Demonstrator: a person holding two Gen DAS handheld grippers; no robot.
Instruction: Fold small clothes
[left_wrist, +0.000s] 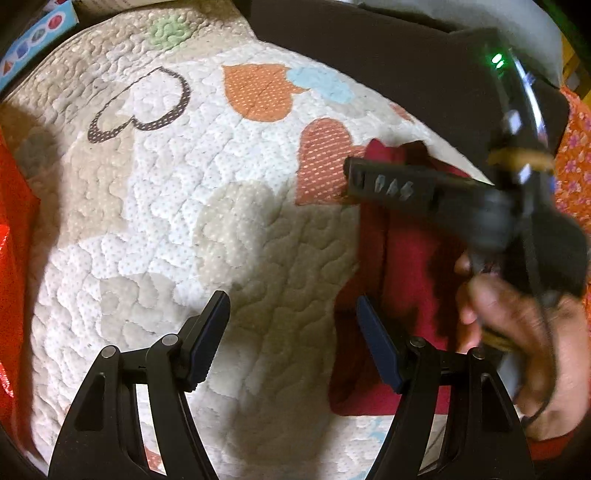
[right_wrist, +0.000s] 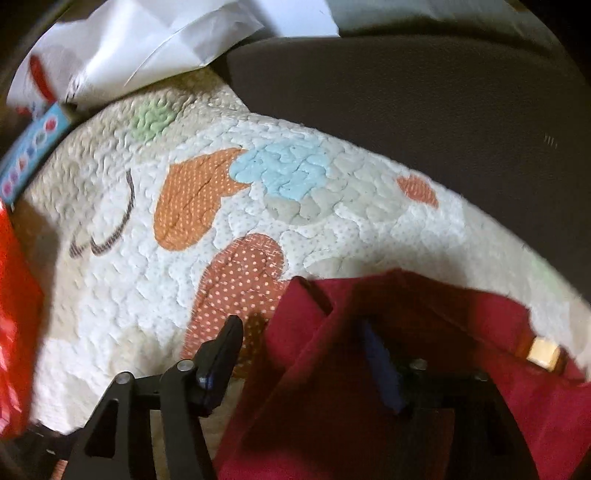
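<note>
A dark red garment (left_wrist: 402, 266) lies folded on the quilted heart-print cover (left_wrist: 177, 206) at the right. My left gripper (left_wrist: 291, 325) is open and empty just above the cover, its right finger at the garment's left edge. The right gripper (left_wrist: 384, 181), held by a hand (left_wrist: 517, 332), hovers over the garment's far end. In the right wrist view the red garment (right_wrist: 406, 350) drapes over my right finger, with a tan label (right_wrist: 543, 352) showing. My right gripper (right_wrist: 303, 347) has its fingers spread wide; the cloth lies between and over them.
A dark brown cushion (right_wrist: 424, 110) lies beyond the cover. White paper bags (right_wrist: 147, 40) and a blue printed box (right_wrist: 33, 155) sit at the far left. A shiny red bag (left_wrist: 14, 240) borders the cover's left side. Orange floral fabric (left_wrist: 572, 162) is at the right.
</note>
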